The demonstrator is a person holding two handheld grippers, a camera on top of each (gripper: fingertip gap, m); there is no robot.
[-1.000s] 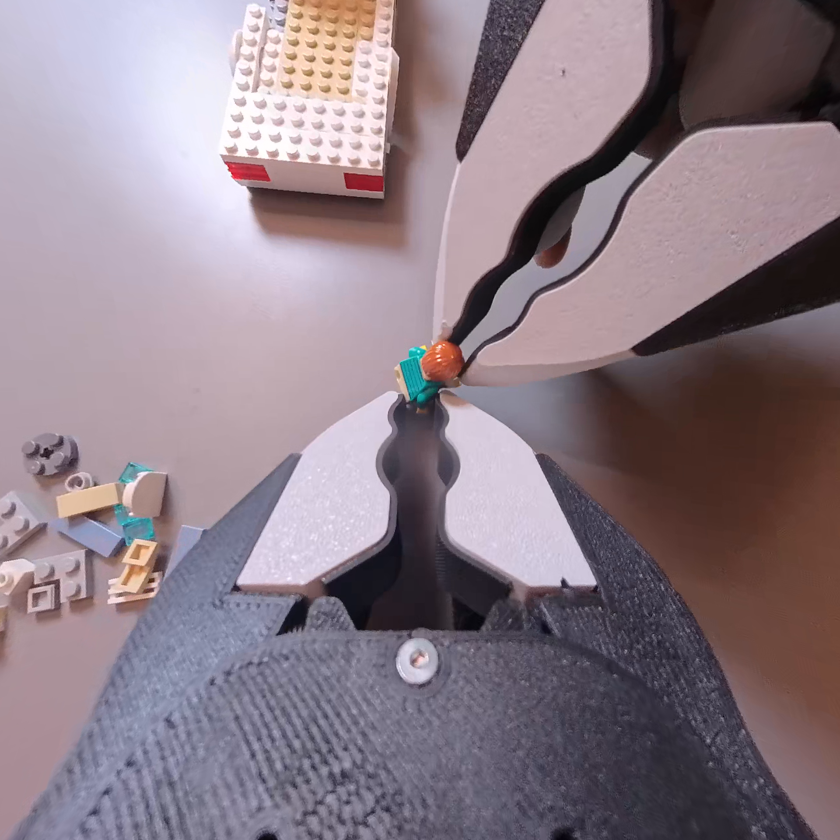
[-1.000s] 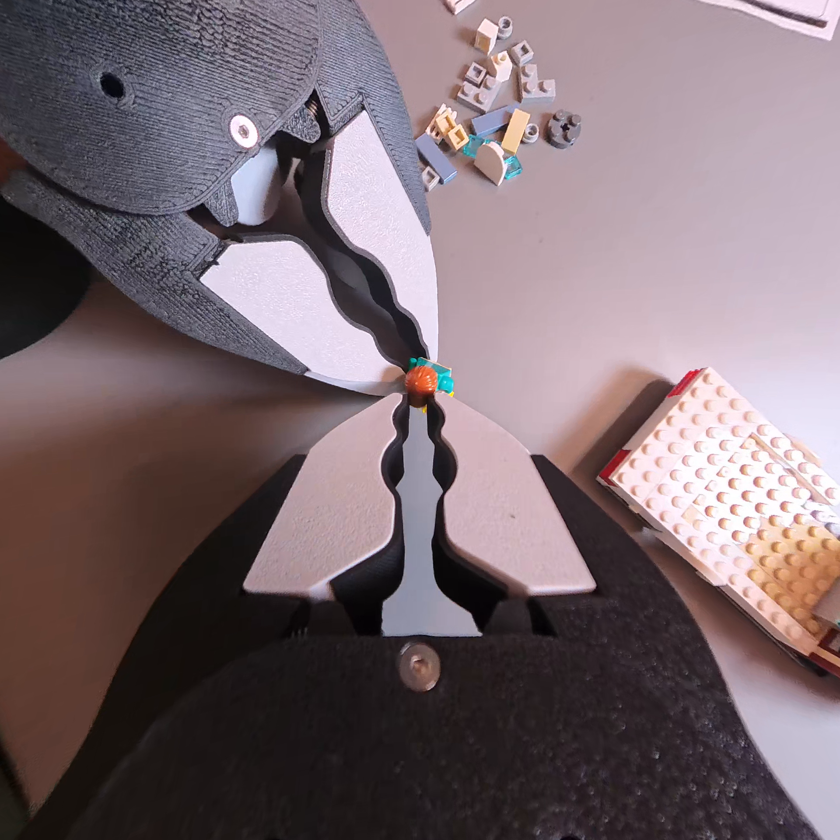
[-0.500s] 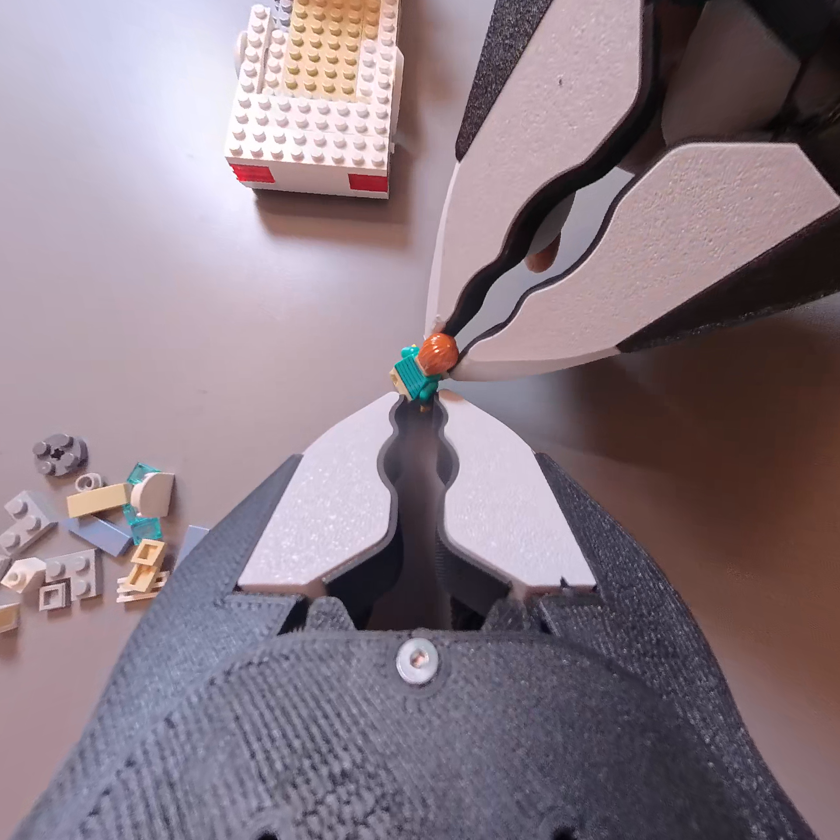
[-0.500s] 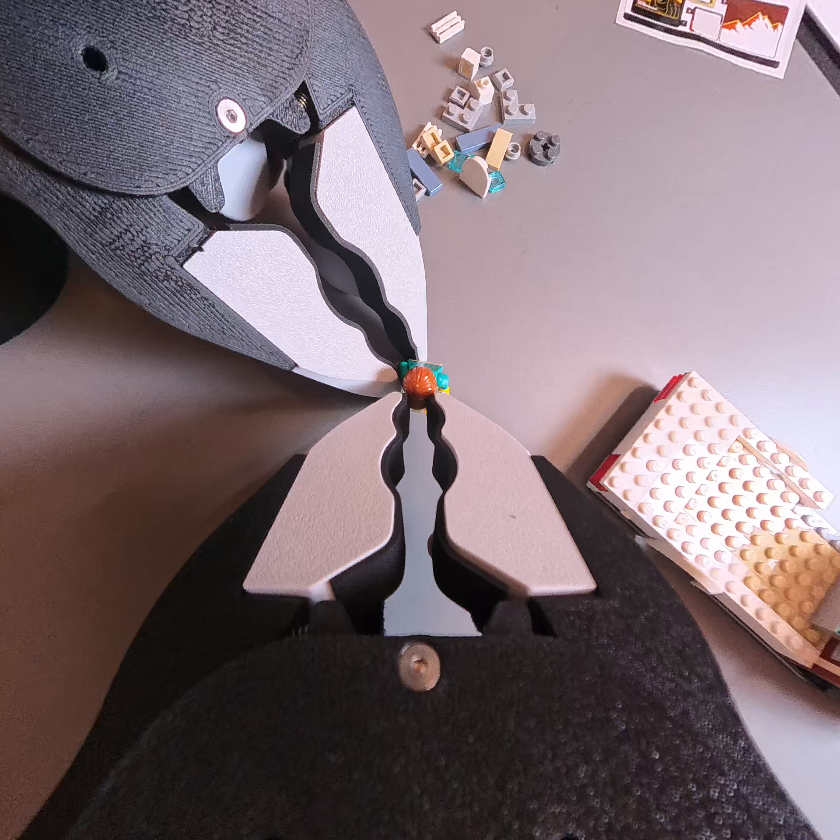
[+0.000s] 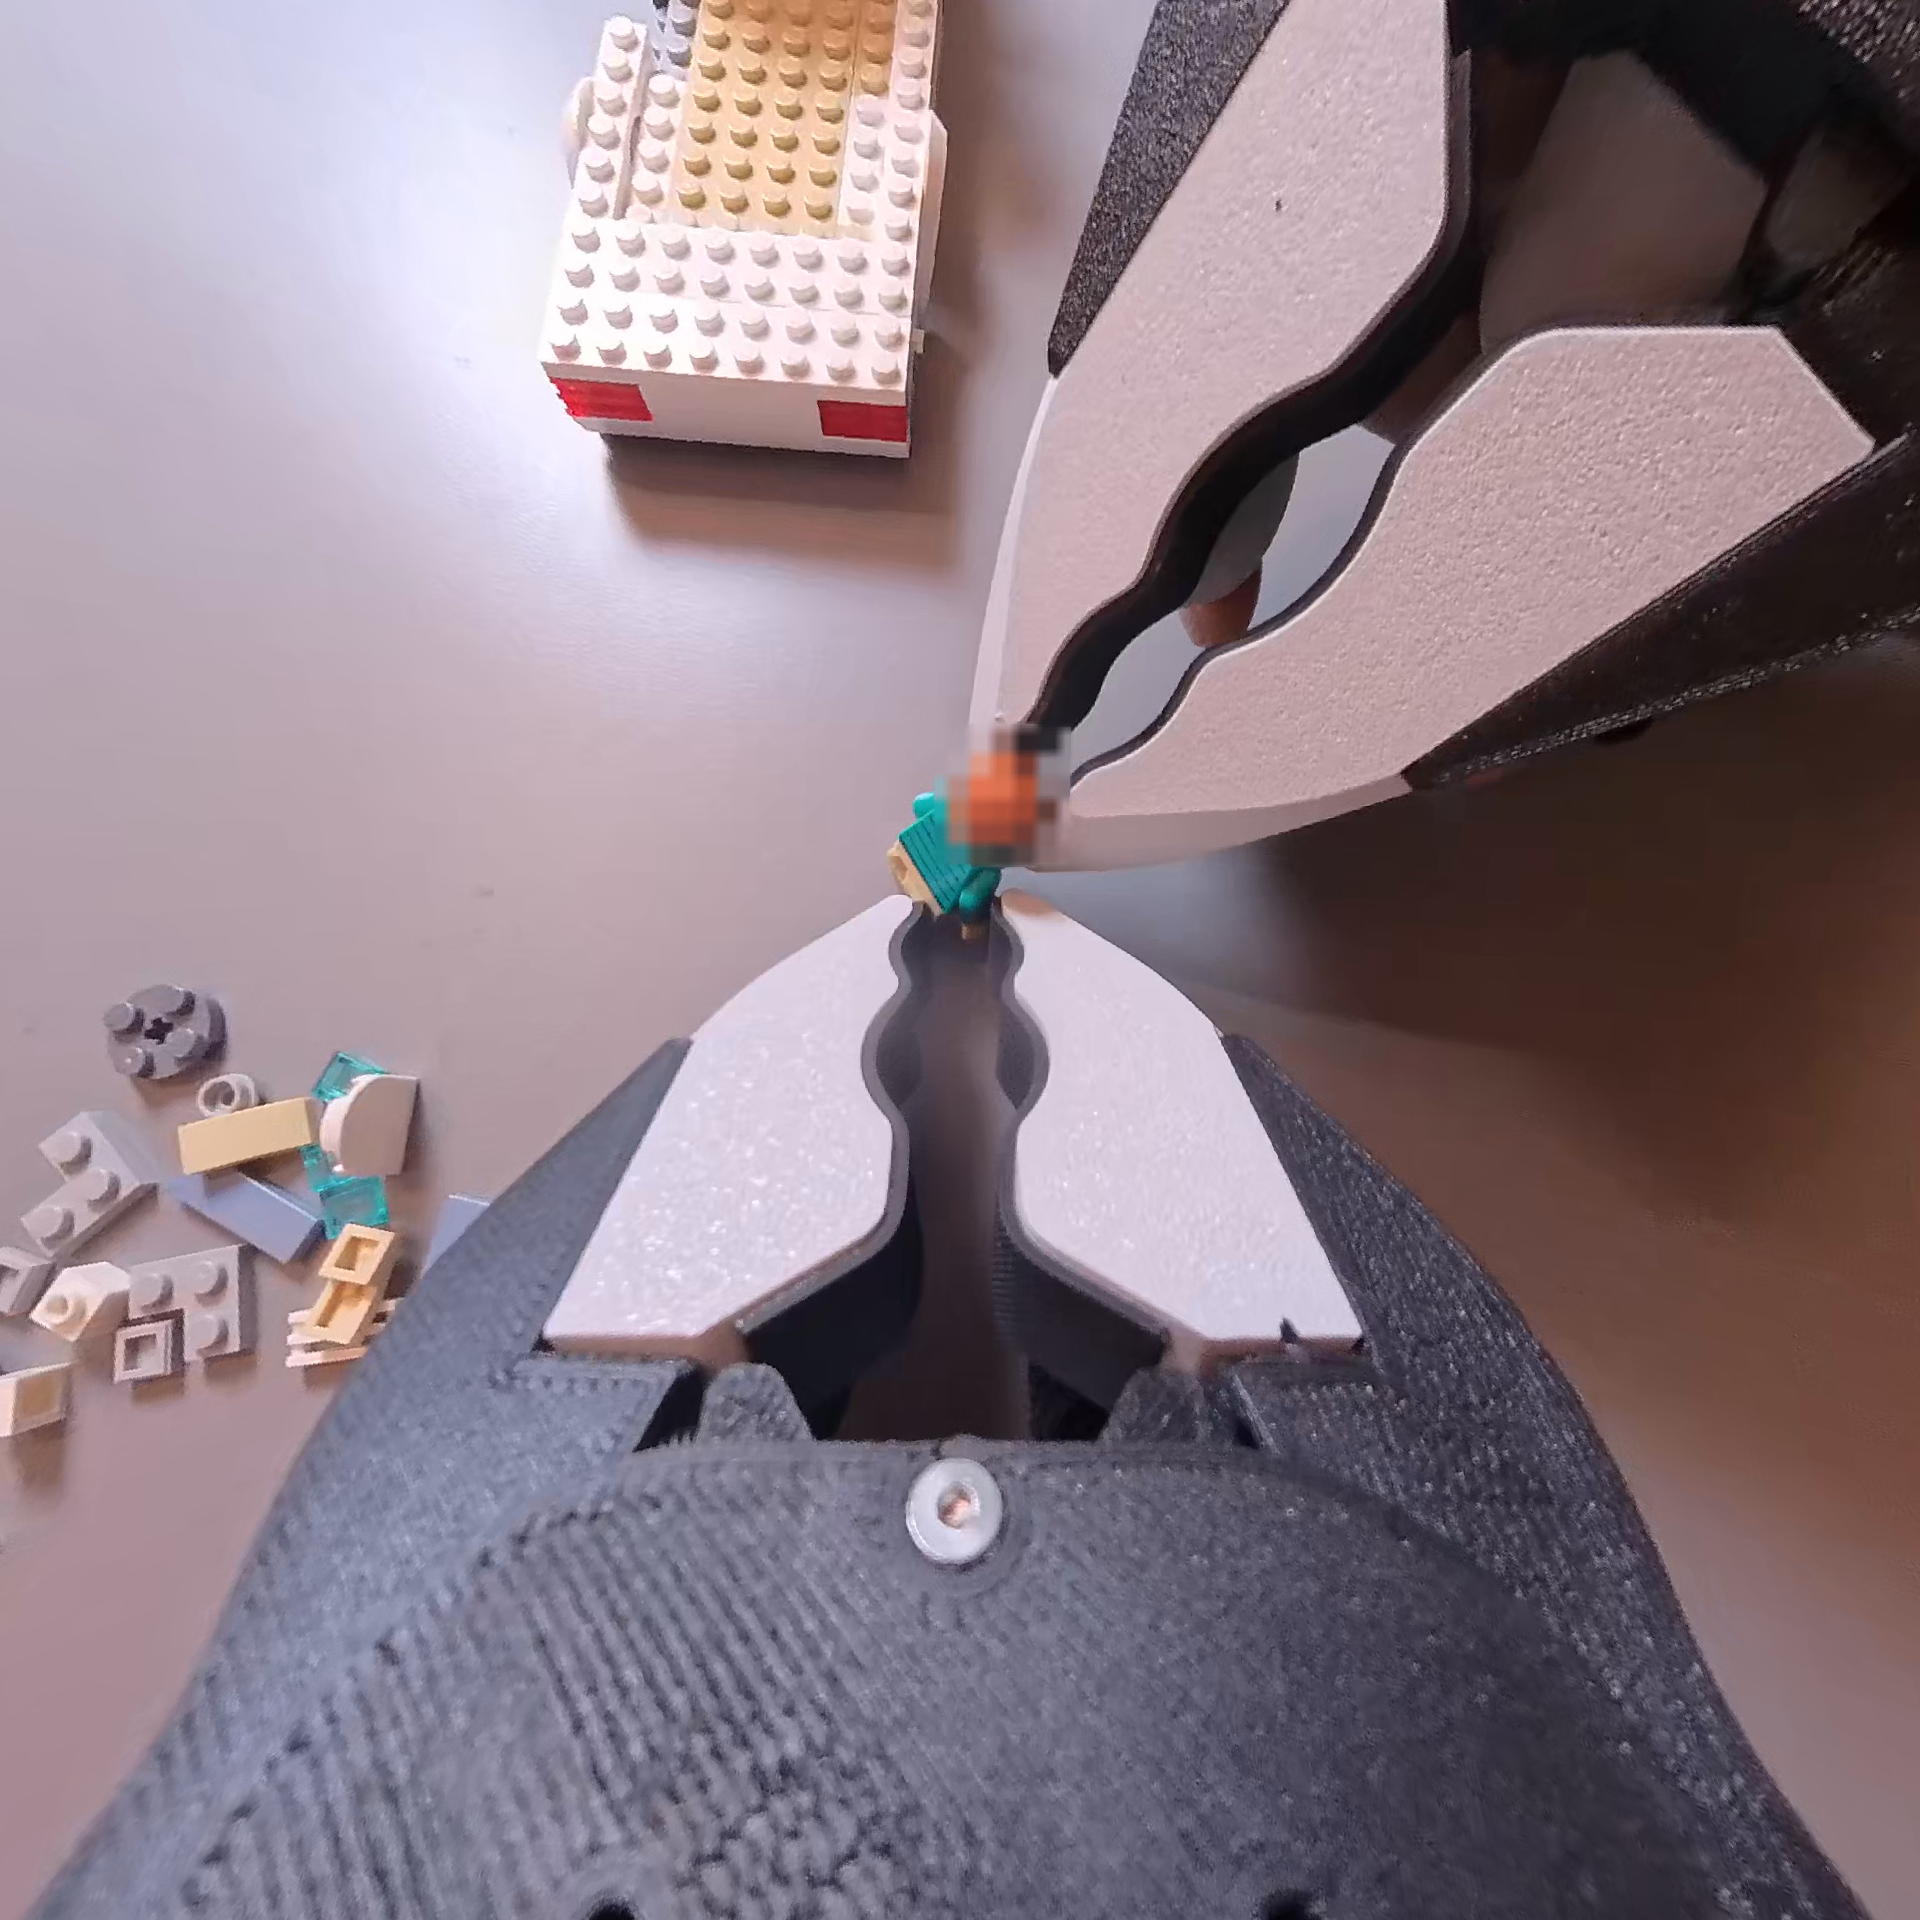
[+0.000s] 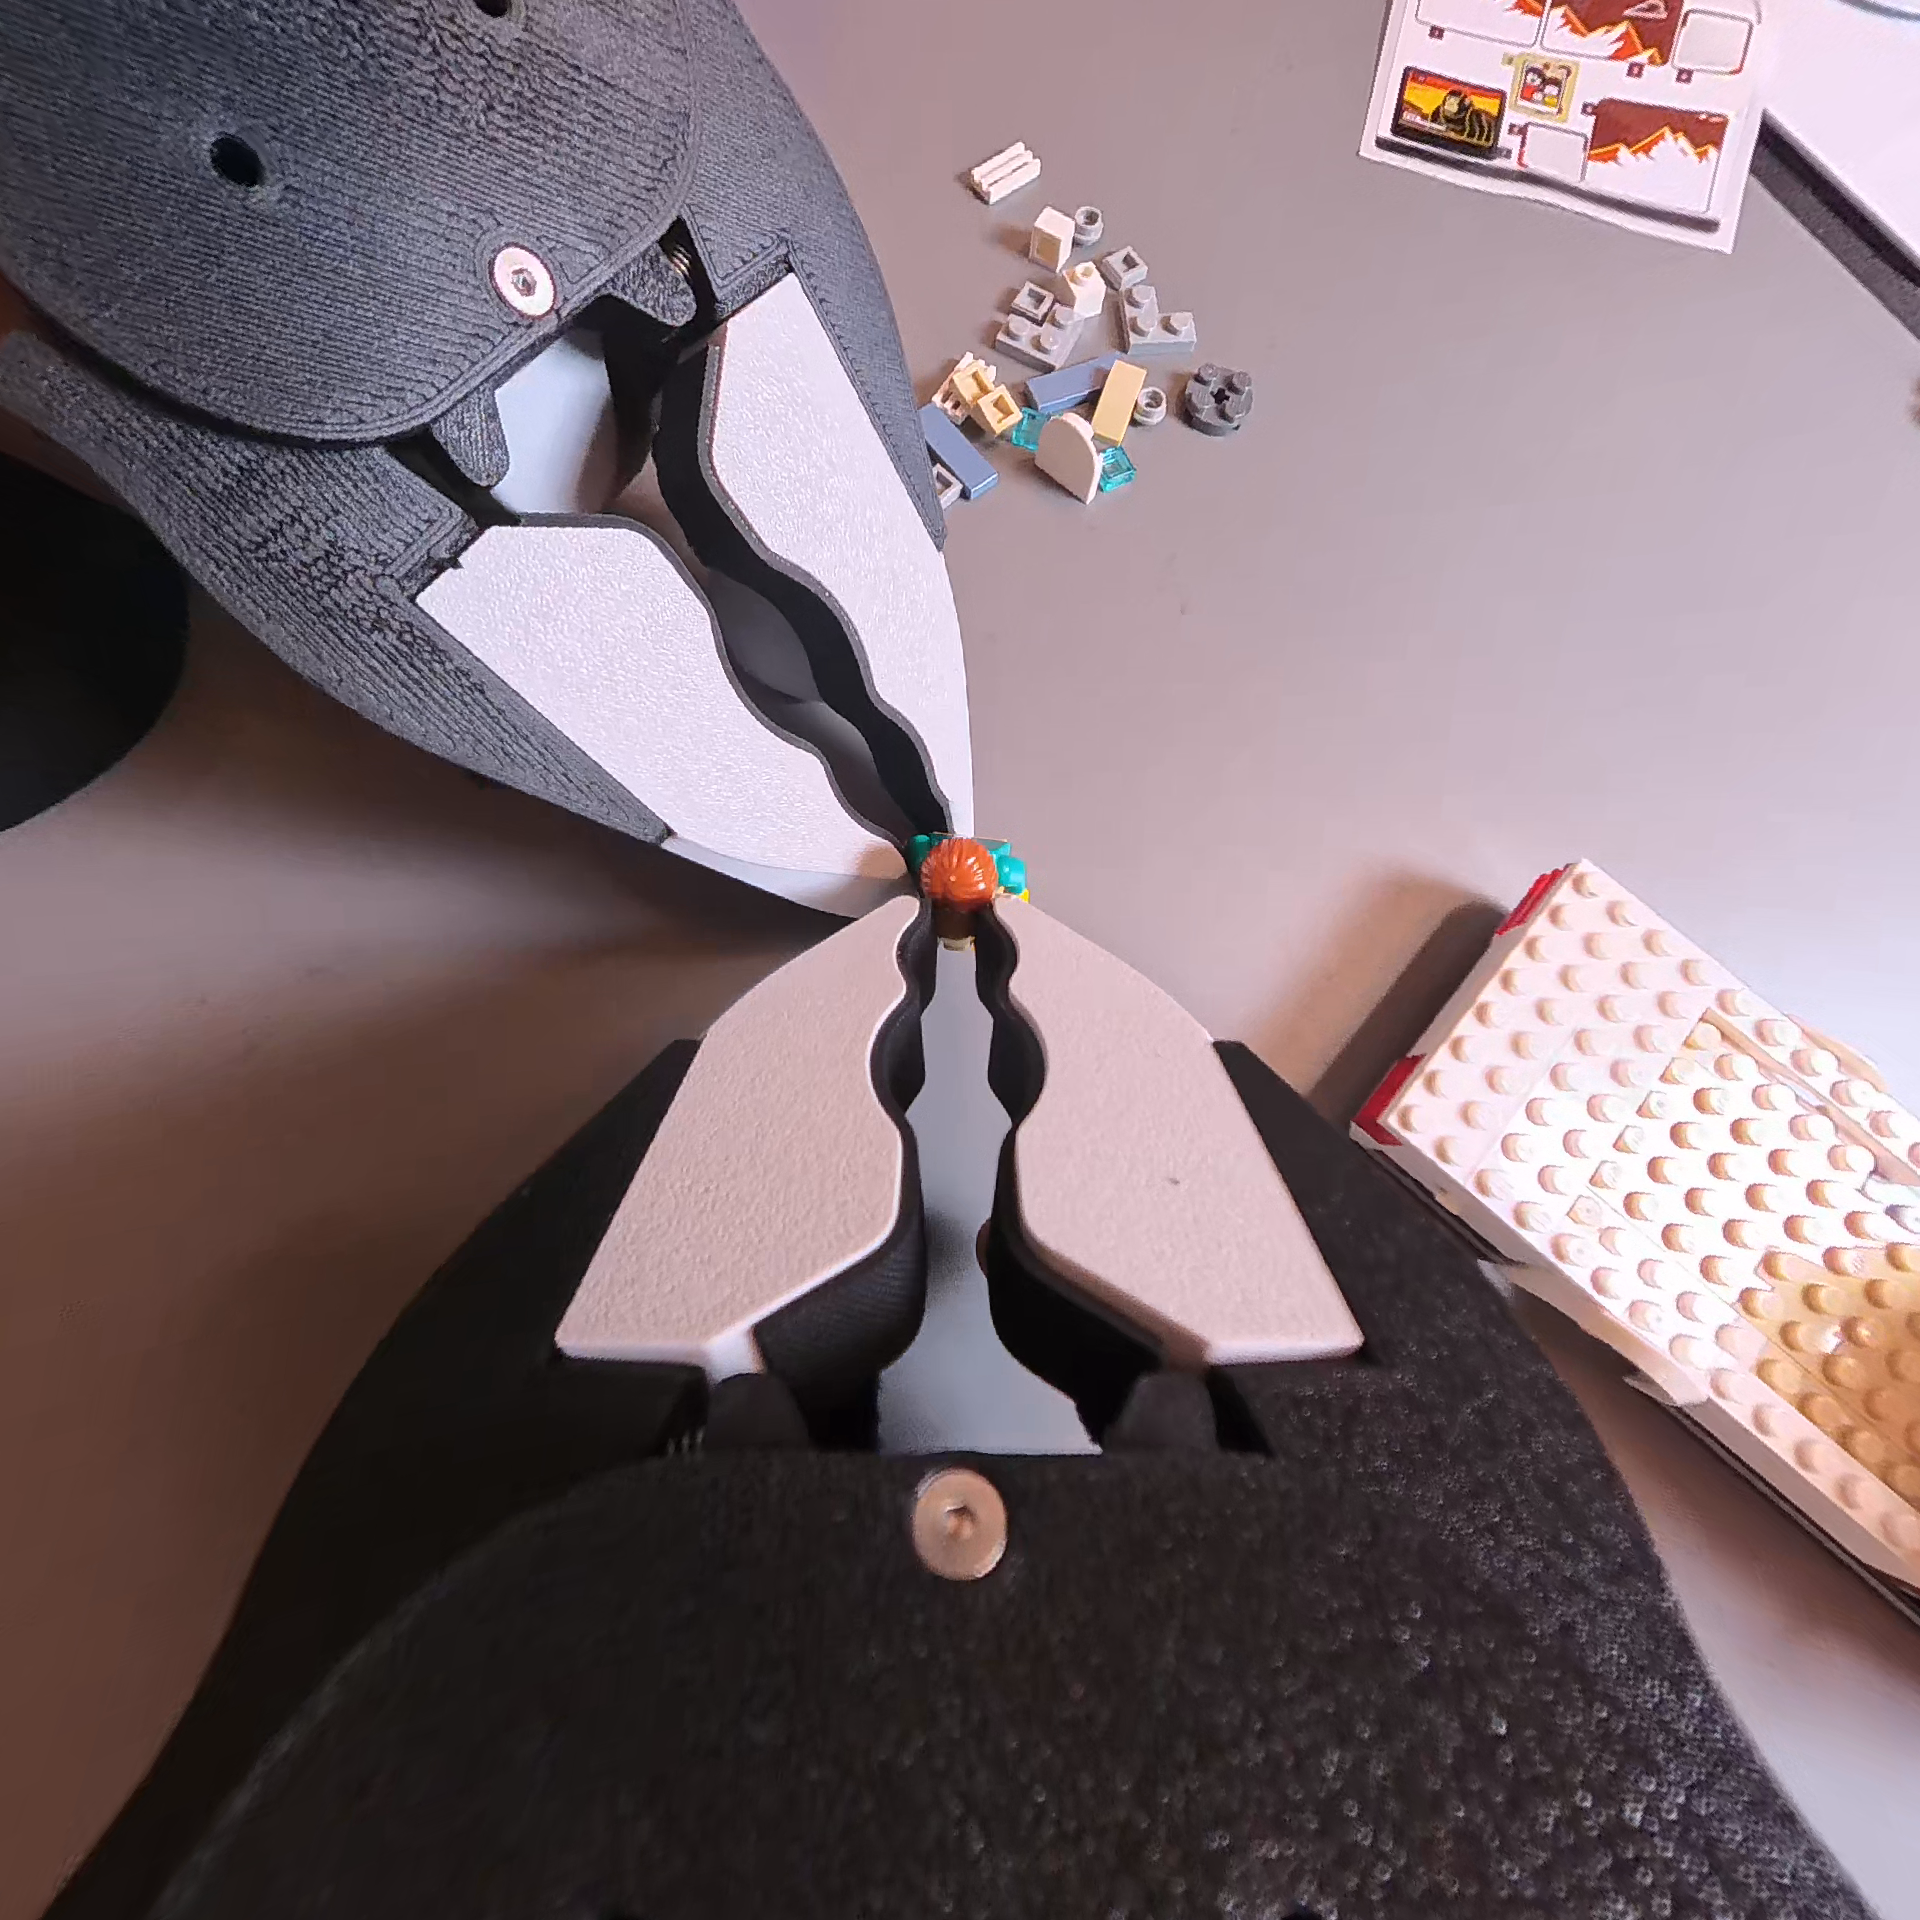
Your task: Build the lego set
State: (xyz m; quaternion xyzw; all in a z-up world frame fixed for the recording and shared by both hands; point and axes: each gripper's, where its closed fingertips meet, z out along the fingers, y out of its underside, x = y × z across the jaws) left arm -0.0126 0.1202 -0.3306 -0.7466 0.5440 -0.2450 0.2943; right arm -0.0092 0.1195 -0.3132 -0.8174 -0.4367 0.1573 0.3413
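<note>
**A:** Your minifigure (image 5: 948, 868) is in the air between the two tips, over the bare table (image 5: 312, 623). Left gripper (image 5: 958, 914) is pinched narrow on its lower end. Right gripper (image 6: 954, 914) looks closed down on the orange hair piece (image 6: 958, 871), as far as I can tell.

**B:** Axis?

**A:** Runs tip to tip: hair toward your right fingers, teal torso toward the left. The two grippers meet at an angle, nose to nose. Any pull or push has to go along that line, or the figure twists out (my read, not seen).

**B:** Which gripper is nearer the build?

**A:** The white studded base (image 5: 743, 249) lies ahead of your left gripper, well apart; in the right wrist view it sits off to the right. Loose parts pile (image 5: 218, 1195) is off to the left of your left gripper, untouched.
</note>
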